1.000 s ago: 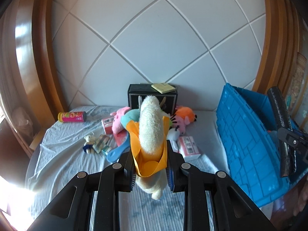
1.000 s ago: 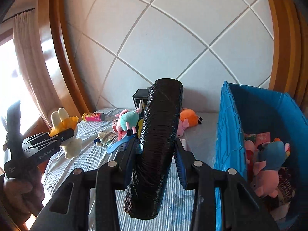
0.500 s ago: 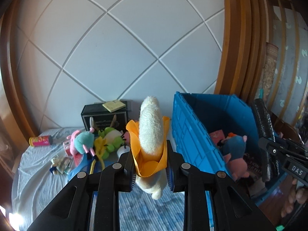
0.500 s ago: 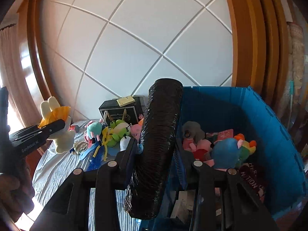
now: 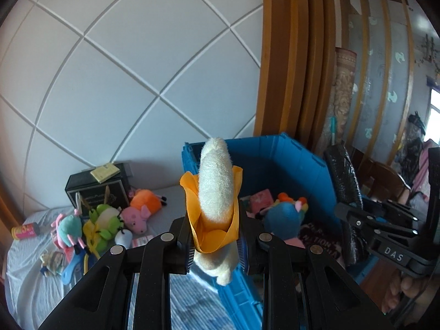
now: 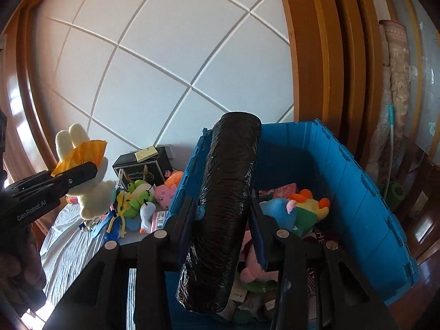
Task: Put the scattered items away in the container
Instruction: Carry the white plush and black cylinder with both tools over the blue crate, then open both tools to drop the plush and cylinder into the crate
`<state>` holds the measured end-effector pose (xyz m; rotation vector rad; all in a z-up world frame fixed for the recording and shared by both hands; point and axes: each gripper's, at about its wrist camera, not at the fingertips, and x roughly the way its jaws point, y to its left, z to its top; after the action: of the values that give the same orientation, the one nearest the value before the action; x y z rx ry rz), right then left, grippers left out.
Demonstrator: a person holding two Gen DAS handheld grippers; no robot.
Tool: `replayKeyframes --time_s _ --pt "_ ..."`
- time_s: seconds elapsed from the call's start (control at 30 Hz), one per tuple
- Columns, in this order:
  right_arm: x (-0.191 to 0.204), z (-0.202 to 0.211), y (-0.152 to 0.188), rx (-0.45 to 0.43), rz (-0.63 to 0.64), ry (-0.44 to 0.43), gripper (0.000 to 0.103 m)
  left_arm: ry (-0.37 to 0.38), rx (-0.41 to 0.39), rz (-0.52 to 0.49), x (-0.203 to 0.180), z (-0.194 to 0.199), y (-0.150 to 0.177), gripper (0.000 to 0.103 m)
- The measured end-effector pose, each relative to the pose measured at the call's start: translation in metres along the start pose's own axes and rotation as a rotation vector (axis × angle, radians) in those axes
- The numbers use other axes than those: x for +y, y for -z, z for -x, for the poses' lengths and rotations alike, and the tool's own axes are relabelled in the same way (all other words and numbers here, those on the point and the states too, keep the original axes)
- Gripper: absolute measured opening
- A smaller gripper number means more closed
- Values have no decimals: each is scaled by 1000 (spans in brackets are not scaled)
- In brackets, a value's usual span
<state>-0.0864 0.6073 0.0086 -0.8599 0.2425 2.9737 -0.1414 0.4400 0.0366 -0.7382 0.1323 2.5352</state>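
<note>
Holding a white plush bunny (image 5: 217, 192) with an orange scarf, the left gripper (image 5: 214, 244) has its jaws pinched tight on the toy's body, right above the near rim of the blue crate (image 5: 277, 159). The right gripper (image 6: 224, 225) is clamped around a black shiny-wrapped roll (image 6: 222, 209), tilted over the crate's inside. Crate already has a blue plush (image 6: 277, 211) and a pink one in it. Back on the grey sheet (image 5: 30, 288) there's a green frog plush (image 5: 106, 222), a pink pig (image 5: 134, 217) and a black box (image 5: 96, 189).
</note>
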Motion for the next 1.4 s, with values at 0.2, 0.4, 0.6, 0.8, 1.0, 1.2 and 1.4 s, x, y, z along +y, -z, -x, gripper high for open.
replayKeyframes --time_s 0.2,0.4,0.6,0.8,1.0,1.2,1.4 --pt "-31 -5 -9 1 -17 36 37 77 15 -40 -42 -20 -9 24" --pt "-54 -7 -20 -2 -21 72 37 142 17 -93 -80 -30 -14 25" --pt "-74 -9 -28 -4 -54 75 40 219 -7 -117 -99 -33 -19 69" --pt "-78 -5 -28 -21 -58 86 42 211 -9 -118 -97 -36 -21 70" --pt "-77 -7 -25 -12 -61 84 42 192 -6 -91 -85 -37 -20 70" --pt "-55 -7 -22 0 -36 59 42 139 -18 -65 -59 -29 -11 73" --pt "-16 -14 -22 11 7 16 42 65 -3 7 -10 -19 7 79"
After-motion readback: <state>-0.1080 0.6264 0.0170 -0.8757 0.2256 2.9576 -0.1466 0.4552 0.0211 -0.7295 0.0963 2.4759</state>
